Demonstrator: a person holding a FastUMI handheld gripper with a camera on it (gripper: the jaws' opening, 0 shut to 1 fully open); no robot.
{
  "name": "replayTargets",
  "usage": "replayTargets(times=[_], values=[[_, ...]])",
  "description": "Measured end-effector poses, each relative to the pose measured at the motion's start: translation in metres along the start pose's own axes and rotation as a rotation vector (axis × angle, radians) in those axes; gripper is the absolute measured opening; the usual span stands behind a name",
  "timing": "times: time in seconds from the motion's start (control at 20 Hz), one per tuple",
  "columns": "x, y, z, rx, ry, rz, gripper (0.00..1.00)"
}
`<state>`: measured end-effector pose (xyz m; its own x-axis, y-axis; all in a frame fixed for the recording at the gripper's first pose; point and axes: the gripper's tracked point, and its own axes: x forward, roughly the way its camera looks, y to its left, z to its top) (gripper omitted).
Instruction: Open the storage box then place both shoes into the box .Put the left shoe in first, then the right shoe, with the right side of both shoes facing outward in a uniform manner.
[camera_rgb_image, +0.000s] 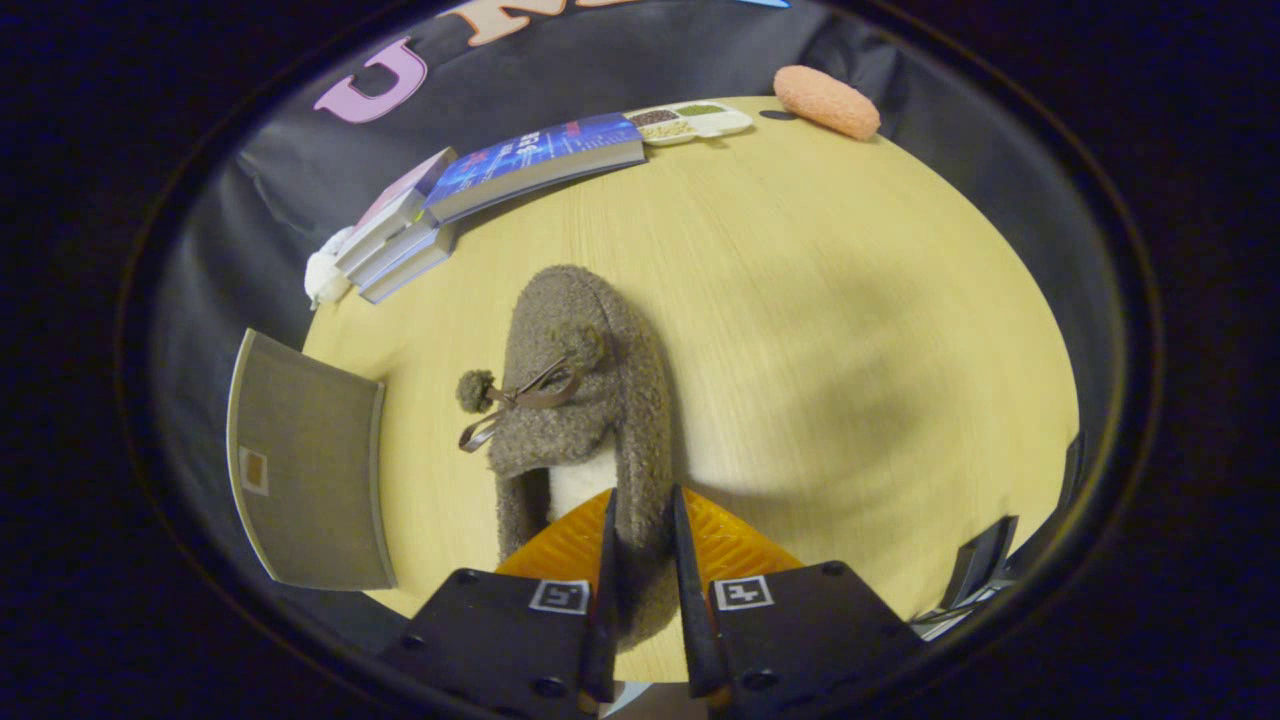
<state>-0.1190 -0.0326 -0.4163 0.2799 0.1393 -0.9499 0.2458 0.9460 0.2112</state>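
on the wooden table (800, 300), fingers (645, 560) nearly closed, seemingly pinching the fuzzy shoe (585, 400) wall.

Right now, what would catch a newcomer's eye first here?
A fuzzy brown slipper with a ribbon bow, its heel side pinched between the fingers of the claw. Beyond it, books line the far edge of the wooden table, and a grey box stands beside the slipper.

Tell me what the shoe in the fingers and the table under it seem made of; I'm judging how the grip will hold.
The shoe looks like soft, fuzzy brown boucle or fleece fabric, matte, with a pale lining, a pompom and a smooth brown ribbon bow. The gripper is shut on its side wall, which looks squeezed thin between the fingers. The table looks like pale wood or wood-look laminate, smooth, with fine straight grain lines.
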Motion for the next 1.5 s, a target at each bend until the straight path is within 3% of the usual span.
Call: replayTargets(times=[0.1,0.2,0.45,1.0,1.5], values=[[-0.006,0.0,-0.007,-0.001,0.001,-0.001,0.17],[-0.002,-0.002,-0.008,-0.003,0.004,0.001,0.17],[-0.004,-0.005,-0.007,0.012,-0.008,-0.02,0.04],[-0.052,0.037,0.034,0.044,-0.102,0.083,0.04],[-0.138,0.152,0.084,-0.075,-0.255,0.25,0.03]])
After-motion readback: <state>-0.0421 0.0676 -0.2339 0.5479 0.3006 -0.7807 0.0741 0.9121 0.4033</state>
